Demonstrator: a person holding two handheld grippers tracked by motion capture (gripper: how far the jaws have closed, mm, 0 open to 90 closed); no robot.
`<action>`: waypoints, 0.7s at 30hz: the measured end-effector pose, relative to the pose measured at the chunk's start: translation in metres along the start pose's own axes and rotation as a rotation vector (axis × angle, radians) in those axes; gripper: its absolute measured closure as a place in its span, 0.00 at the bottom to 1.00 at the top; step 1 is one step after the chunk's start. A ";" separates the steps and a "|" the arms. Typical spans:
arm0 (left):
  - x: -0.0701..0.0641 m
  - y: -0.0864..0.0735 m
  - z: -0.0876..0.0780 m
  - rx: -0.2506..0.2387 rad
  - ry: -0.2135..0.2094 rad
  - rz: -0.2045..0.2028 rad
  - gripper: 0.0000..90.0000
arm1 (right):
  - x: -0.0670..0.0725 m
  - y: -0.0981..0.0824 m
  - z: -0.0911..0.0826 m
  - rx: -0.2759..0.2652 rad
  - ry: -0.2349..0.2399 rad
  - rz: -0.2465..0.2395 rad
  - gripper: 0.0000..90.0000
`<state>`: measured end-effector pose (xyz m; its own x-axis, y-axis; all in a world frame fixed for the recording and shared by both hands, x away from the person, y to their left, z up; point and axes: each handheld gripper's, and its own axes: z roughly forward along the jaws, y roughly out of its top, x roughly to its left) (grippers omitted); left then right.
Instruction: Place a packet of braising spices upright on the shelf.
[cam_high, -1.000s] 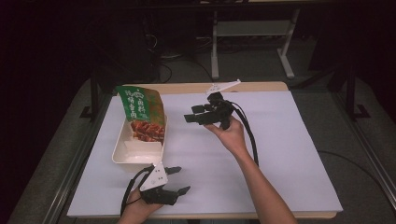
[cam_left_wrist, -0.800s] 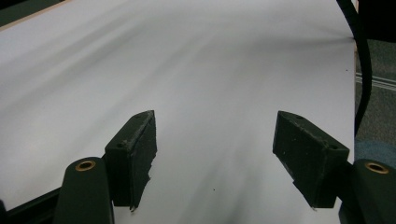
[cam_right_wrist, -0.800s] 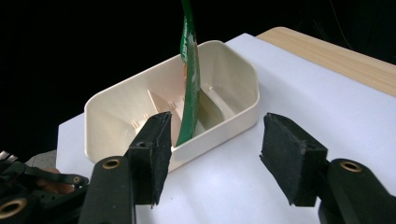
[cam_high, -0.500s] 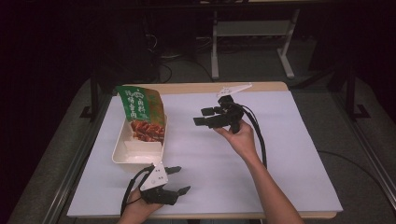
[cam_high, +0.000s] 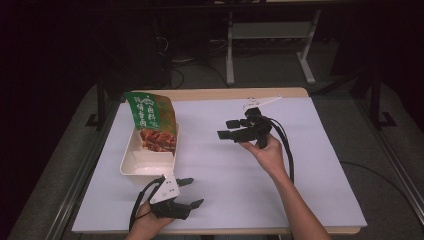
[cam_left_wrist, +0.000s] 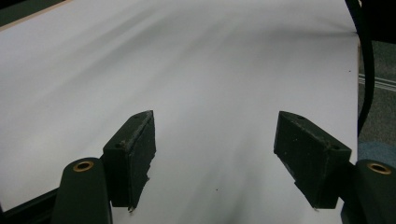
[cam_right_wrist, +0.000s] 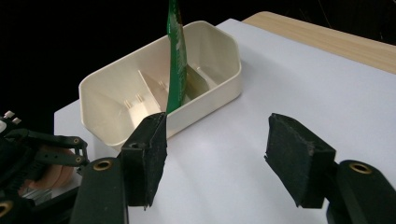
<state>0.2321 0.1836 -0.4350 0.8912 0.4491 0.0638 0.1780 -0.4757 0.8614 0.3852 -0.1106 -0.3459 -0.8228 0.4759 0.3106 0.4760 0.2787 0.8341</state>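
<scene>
High view first: at the left we see a cream tray (cam_high: 131, 165) lying on the white sheet that covers the desk (cam_high: 215, 210), and a green snack bag (cam_high: 152, 121) stands upright in the far end of that tray, leaning a little against its wall. Just below the tray, near the front edge of the desk, we find our left claw (cam_high: 190, 192), held low in the left hand (cam_high: 145, 226), its two black jaws spread apart with nothing between them. From the left gripper view we look along those open jaws at bare white sheet, so they pinch nothing. Moving right across the high view, our right claw (cam_high: 227, 129) hangs above the middle of the desk, held in the right hand (cam_high: 267, 150), its jaws pointing left toward the tray and well apart from it. Those jaws have just been opening and stand wide, with nothing between them. In the right gripper view we see the tray (cam_right_wrist: 219, 88) ahead of the jaws, its inner dividers showing, and the bag (cam_right_wrist: 176, 56) edge-on, rising from the compartment at the farther end.
</scene>
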 end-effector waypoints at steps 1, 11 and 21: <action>0.000 0.000 0.000 0.002 0.000 0.001 0.32 | 0.000 0.000 0.000 0.000 0.000 0.000 0.41; 0.001 0.000 0.000 0.002 0.006 -0.004 0.30 | 0.000 -0.013 -0.013 0.009 -0.006 0.010 0.40; 0.001 0.001 0.000 0.002 0.004 -0.008 0.30 | -0.002 -0.028 -0.024 0.013 -0.020 0.025 0.39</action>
<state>0.2329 0.1837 -0.4344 0.8881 0.4559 0.0590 0.1859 -0.4736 0.8609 0.3659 -0.1388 -0.3588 -0.8047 0.4989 0.3219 0.5002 0.2777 0.8201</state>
